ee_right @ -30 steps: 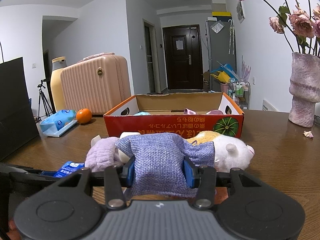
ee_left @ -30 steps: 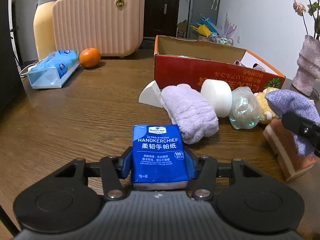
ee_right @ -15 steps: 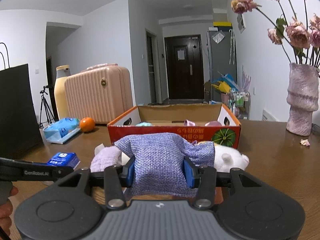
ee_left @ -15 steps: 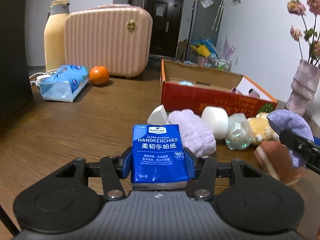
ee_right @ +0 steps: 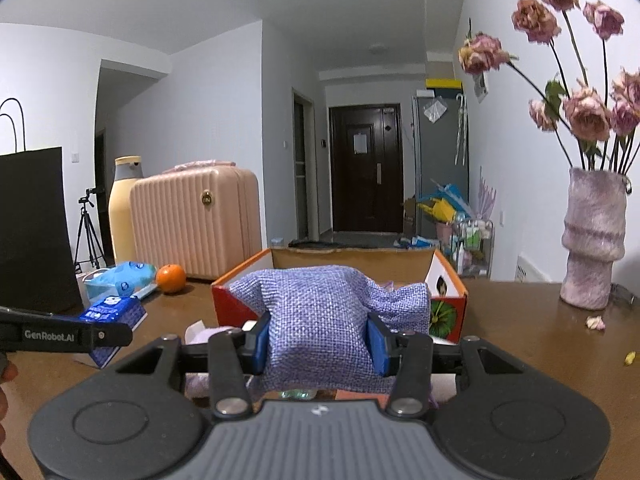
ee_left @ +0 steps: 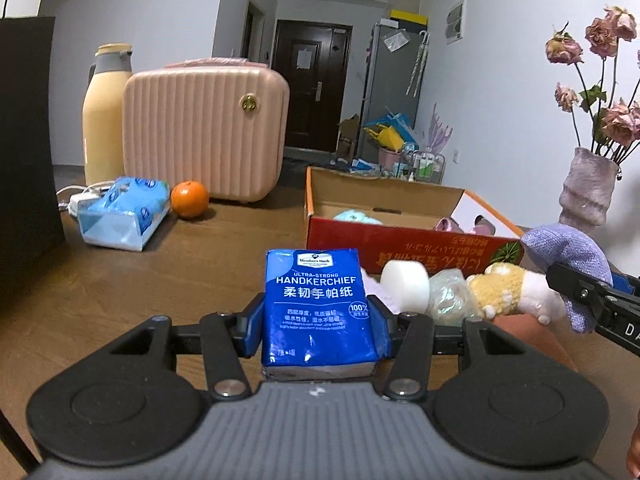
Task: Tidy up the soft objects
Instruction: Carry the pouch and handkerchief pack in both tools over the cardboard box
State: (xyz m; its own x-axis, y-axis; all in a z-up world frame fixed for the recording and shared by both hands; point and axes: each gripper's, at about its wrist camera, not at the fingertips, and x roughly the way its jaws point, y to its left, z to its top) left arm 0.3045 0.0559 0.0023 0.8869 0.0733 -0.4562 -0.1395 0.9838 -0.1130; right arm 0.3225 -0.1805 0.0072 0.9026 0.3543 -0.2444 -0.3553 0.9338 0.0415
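Blue tissue pack (ee_left: 319,306) with white lettering sits between blue pads. Between the other pair, a lilac woven pouch (ee_right: 320,326). Beyond the jaws, a red-orange box (ee_left: 404,242) with a green print, perhaps a melon slice. Left of them, a ribbed pink case (ee_left: 206,126) and an orange (ee_left: 189,199).

Open top of cardboard box (ee_left: 384,200) free from above. Crowded along its near wall: white roll (ee_left: 405,289), clear bag (ee_left: 450,298), plush toy (ee_left: 512,294). Bare counter (ee_left: 132,280) toward left edge; suitcase (ee_left: 206,128), orange (ee_left: 189,199), tissue pack (ee_left: 124,212) blocking far-left corner.
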